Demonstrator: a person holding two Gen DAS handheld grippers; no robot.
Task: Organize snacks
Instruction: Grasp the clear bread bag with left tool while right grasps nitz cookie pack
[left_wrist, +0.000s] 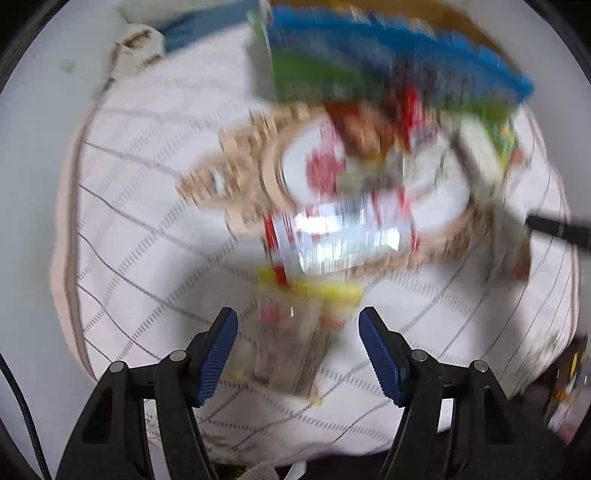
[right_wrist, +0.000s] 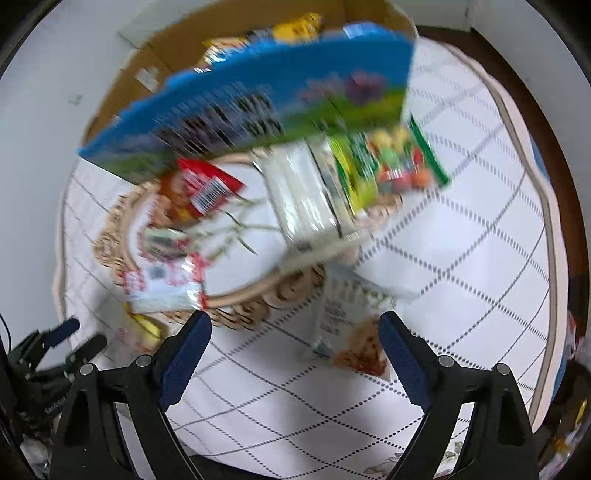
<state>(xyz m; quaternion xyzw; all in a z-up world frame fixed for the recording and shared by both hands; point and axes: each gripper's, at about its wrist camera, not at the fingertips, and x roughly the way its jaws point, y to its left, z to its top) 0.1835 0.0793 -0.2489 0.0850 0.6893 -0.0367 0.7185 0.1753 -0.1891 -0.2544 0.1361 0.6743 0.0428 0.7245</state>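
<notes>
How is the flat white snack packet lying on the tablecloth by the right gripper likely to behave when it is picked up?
The white packet lies flat and looks thin, so it is probably light and floppy, sagging from whichever edge is pinched. Its film looks glossy, so it may slip between the pads. Flat on the tablecloth, it would likely slide, not roll, if pushed.

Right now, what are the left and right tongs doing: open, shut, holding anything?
Left tongs: open, holding nothing; a yellow-edged snack packet lies below the gap.
Right tongs: open, empty, above a white snack packet.
</notes>
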